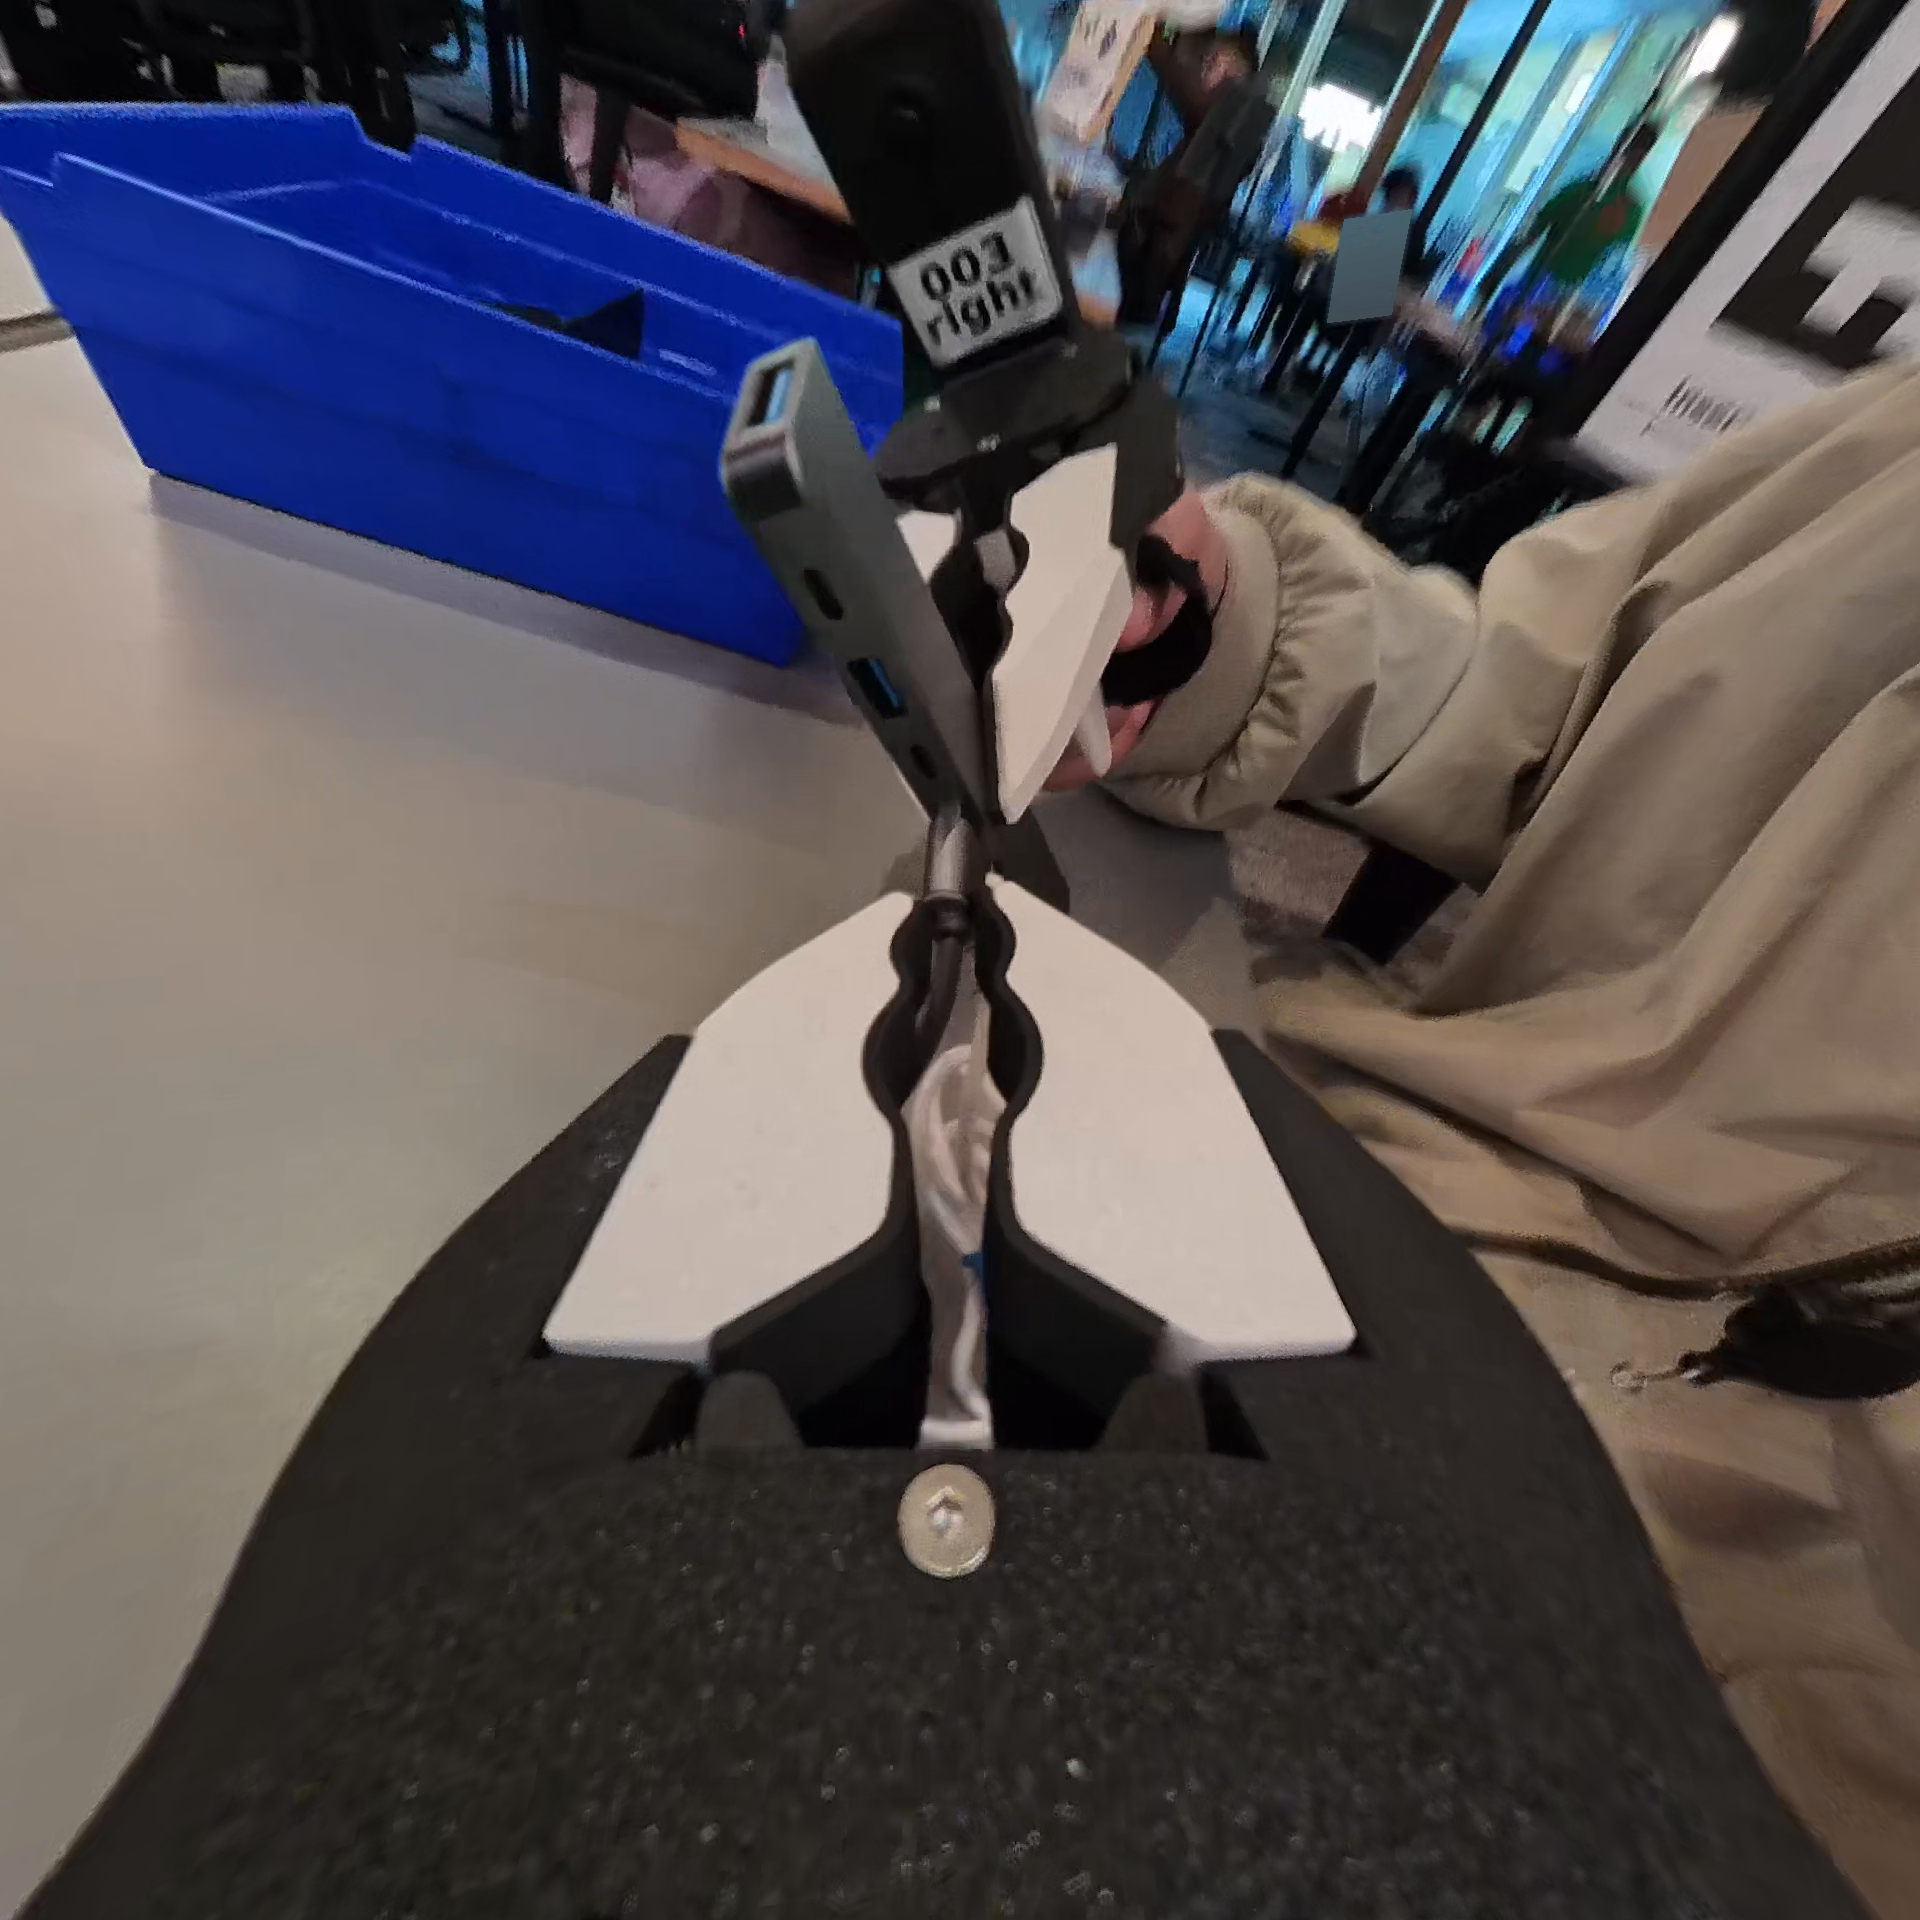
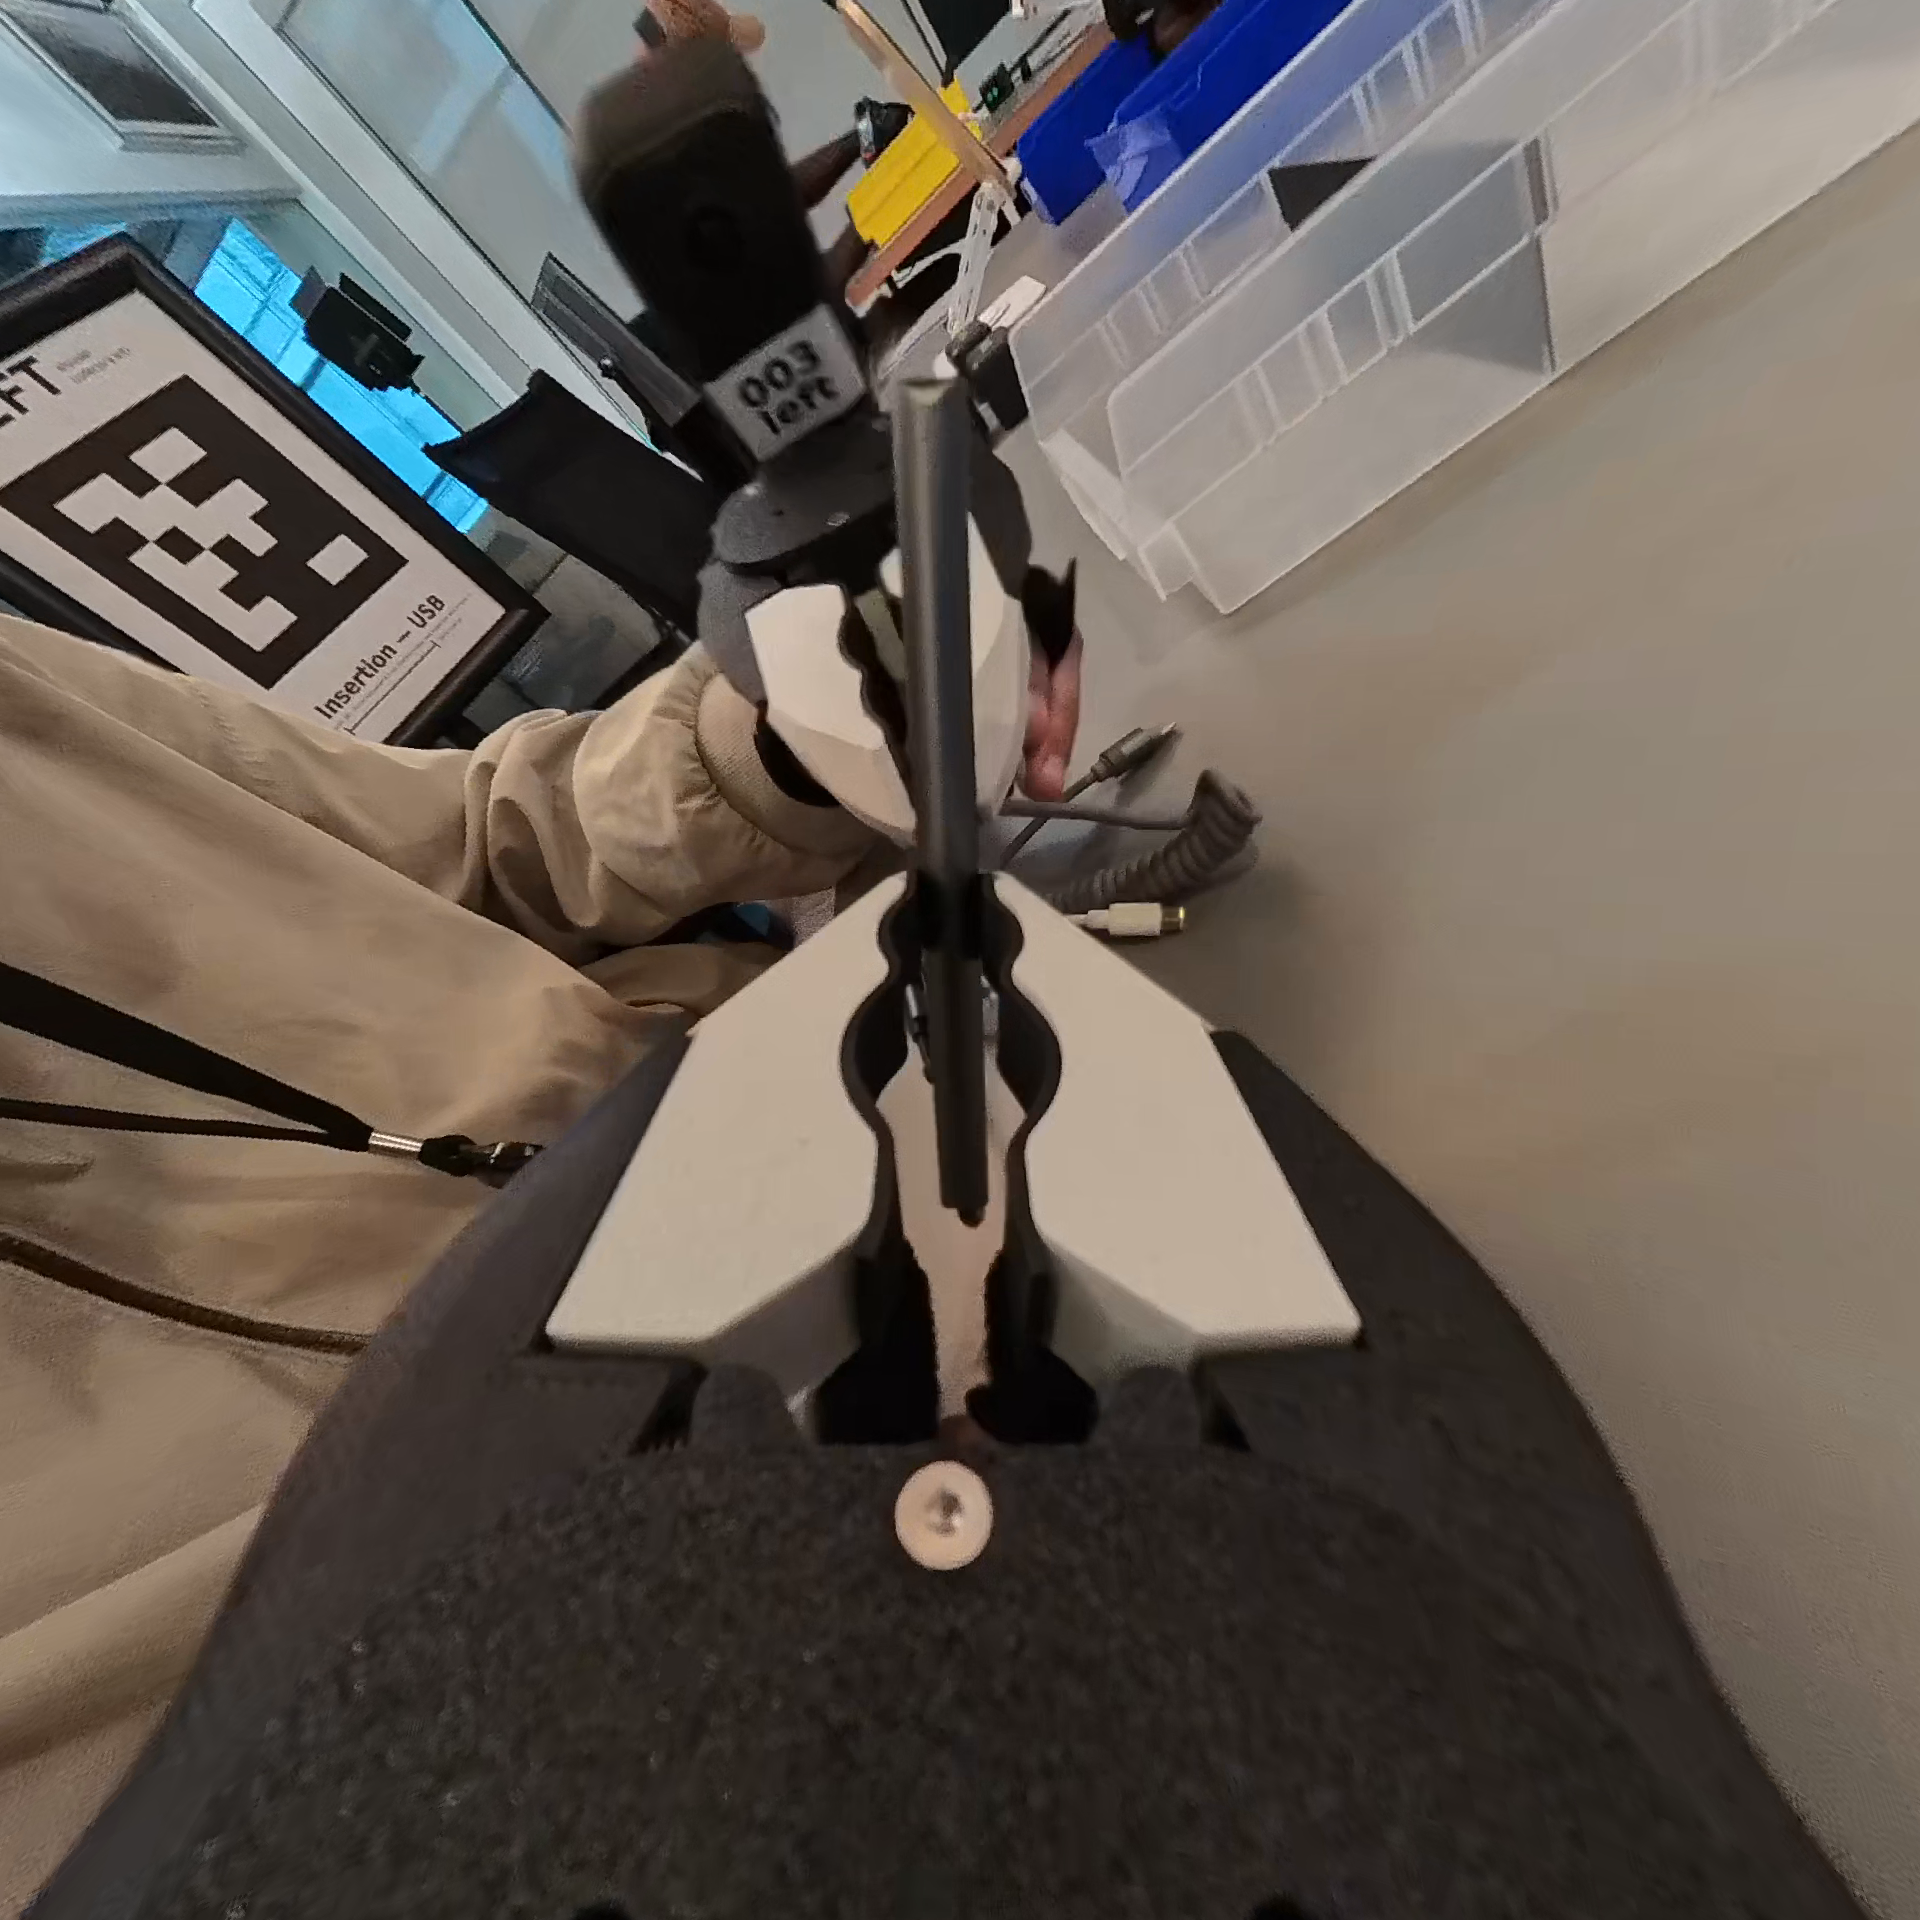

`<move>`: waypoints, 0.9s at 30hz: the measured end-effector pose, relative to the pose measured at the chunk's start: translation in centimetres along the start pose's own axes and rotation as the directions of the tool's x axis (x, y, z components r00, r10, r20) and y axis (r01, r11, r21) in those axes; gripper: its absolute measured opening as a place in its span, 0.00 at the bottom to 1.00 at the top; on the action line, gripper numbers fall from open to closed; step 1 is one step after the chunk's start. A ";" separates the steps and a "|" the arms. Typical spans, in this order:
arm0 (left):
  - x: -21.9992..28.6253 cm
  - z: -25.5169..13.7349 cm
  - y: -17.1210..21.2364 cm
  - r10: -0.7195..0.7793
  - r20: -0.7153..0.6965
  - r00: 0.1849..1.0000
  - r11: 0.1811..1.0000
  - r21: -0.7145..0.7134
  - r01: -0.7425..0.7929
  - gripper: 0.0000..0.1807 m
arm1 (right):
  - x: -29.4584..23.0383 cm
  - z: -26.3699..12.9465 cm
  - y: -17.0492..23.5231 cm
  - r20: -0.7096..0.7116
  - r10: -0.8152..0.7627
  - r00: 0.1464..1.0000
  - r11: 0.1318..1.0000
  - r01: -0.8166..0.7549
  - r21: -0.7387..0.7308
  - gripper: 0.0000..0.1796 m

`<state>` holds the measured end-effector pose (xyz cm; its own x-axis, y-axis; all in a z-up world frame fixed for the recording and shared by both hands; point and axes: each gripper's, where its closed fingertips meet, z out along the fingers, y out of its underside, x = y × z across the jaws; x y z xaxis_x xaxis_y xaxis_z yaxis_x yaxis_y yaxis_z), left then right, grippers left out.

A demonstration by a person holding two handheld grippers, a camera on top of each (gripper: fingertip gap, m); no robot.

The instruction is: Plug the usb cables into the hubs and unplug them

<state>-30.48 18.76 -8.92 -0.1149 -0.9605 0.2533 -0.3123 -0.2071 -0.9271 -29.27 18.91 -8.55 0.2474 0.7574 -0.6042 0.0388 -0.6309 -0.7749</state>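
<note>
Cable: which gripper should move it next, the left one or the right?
Left, probably. The left gripper is shut on the cable at the end of the hub; the right gripper only holds the hub.

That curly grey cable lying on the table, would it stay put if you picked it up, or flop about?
The coiled grey cable would probably flop and stretch, since its spiral section lies slack on the table. It looks thin, so likely light. Its plug end would probably dangle.
</note>
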 end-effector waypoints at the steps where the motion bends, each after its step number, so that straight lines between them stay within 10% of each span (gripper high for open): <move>1: -0.1 0.1 0.5 0.046 0.021 0.999 0.998 -0.052 -0.045 0.04 | 0.2 0.1 0.2 -0.005 0.010 1.000 1.000 -0.010 -0.011 0.05; 27: 0.1 0.6 -0.4 -0.070 -0.024 0.997 0.997 0.029 0.071 0.03 | -0.1 -0.2 -0.5 0.016 0.017 1.000 0.999 -0.017 0.038 0.05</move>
<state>-29.84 18.59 -8.71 -0.1150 -0.9390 0.3242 -0.2922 -0.2799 -0.9145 -29.10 19.08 -8.04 0.2326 0.7493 -0.6201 -0.0020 -0.6372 -0.7707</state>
